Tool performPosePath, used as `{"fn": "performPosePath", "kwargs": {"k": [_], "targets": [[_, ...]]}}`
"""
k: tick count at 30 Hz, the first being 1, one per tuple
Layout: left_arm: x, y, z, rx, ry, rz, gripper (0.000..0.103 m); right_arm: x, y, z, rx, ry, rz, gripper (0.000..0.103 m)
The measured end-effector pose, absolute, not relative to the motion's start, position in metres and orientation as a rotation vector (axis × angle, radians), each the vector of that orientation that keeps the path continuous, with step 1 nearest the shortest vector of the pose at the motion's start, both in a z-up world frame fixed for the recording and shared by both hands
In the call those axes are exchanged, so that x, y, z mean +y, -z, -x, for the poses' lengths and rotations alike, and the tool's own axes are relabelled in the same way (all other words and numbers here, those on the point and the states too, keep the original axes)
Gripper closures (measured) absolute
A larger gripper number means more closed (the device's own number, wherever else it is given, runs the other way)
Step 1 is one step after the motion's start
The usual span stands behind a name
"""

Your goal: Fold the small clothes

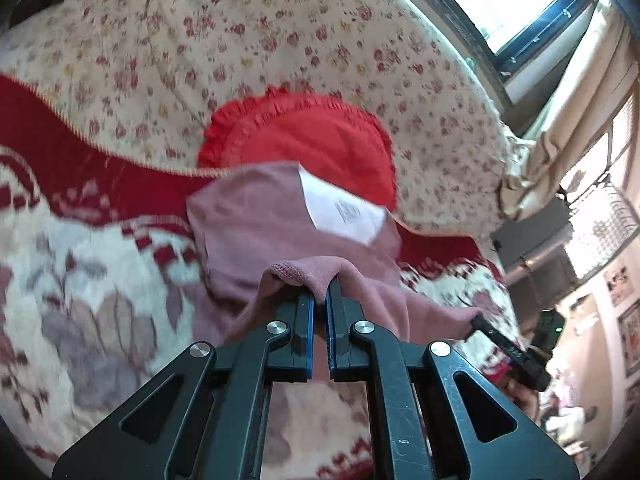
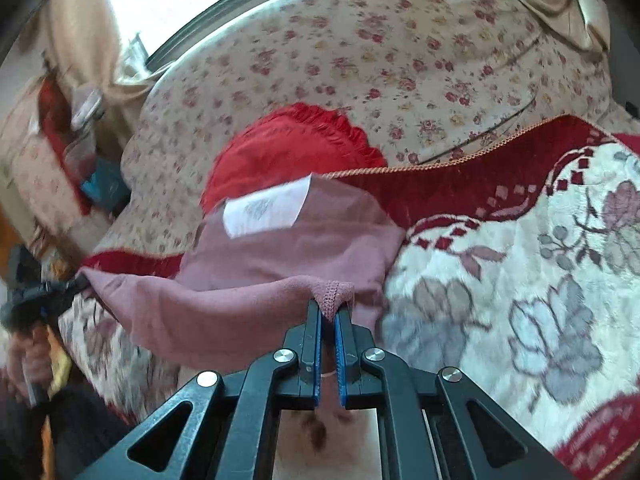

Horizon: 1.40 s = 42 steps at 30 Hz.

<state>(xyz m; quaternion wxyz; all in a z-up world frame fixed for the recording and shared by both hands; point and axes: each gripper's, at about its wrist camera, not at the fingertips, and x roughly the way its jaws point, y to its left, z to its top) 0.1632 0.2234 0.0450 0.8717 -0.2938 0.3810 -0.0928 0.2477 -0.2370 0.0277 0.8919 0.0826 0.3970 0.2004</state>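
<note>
We see a floral bedsheet (image 1: 280, 40), then a red-and-cream flowered blanket (image 2: 500, 280) over it, then a red frilled cushion (image 1: 320, 140). The pink garment (image 1: 260, 232) hangs above the blanket, its white label (image 2: 266, 208) partly hiding the cushion. Our left gripper (image 1: 320, 300) is clamped on one corner, our right gripper (image 2: 329, 316) on another.
</note>
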Motion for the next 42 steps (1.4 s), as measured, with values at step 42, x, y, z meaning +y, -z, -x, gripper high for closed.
{"fn": "performPosePath", "kwargs": {"k": [42], "targets": [[0.185,0.044,-0.255,0.906,0.109,0.368,0.099,-0.196,0.039,-0.356,0.909,-0.454,-0.102,0.097]]}}
